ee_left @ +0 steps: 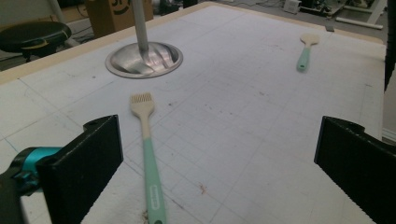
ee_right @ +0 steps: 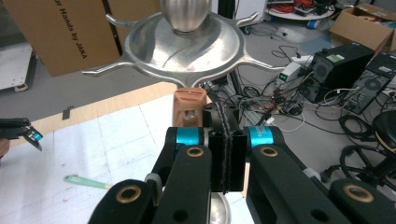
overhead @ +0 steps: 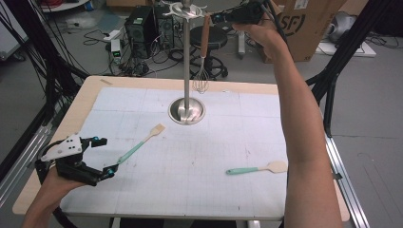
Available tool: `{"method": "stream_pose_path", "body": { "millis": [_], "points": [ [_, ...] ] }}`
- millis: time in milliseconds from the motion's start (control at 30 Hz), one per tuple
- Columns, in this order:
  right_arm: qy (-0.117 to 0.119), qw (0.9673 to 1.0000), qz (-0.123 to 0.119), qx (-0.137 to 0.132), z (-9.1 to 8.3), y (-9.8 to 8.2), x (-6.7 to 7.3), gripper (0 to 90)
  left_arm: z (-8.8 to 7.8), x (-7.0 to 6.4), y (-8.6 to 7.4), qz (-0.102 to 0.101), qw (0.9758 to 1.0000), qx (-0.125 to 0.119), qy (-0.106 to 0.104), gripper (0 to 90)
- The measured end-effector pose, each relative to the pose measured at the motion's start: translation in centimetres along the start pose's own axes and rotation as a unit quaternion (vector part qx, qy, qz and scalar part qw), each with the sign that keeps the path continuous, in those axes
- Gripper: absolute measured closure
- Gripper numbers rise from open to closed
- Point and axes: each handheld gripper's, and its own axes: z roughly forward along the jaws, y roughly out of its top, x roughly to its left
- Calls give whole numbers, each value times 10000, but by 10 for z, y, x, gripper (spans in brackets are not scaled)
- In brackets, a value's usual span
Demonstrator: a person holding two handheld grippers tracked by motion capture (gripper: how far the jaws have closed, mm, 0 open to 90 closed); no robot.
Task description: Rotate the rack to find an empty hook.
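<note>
A steel hanging stand (overhead: 186,57) rises from a round base (overhead: 187,111) on the white mat. A whisk (overhead: 203,52) with a wooden handle hangs beside the pole under the stand's hooked top. My right gripper (overhead: 213,19) is raised to the handle's upper end; in the right gripper view its jaws (ee_right: 225,140) are shut pad against pad, with the handle top (ee_right: 189,107) just beyond them. My left gripper (overhead: 107,156) rests open at the mat's left. A mint-handled slotted spatula (ee_left: 147,154) lies flat between its spread jaws, untouched. A mint-handled wooden spoon (overhead: 256,167) lies at the right.
The wooden table edge (overhead: 85,95) frames the gridded mat. Behind the table are a black stool (overhead: 214,38), computer towers (overhead: 142,28), loose cables and a cardboard box (overhead: 309,23). Metal rails run along both sides of the table.
</note>
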Motion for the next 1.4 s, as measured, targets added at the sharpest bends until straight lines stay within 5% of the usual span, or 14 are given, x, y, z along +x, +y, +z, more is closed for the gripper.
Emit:
{"method": "stream_pose_path", "body": {
  "millis": [1400],
  "points": [
    [459,9974,-517,218,18,15,54,900,1,-1,-1,8,10000,5,-38,17]
  ]
}}
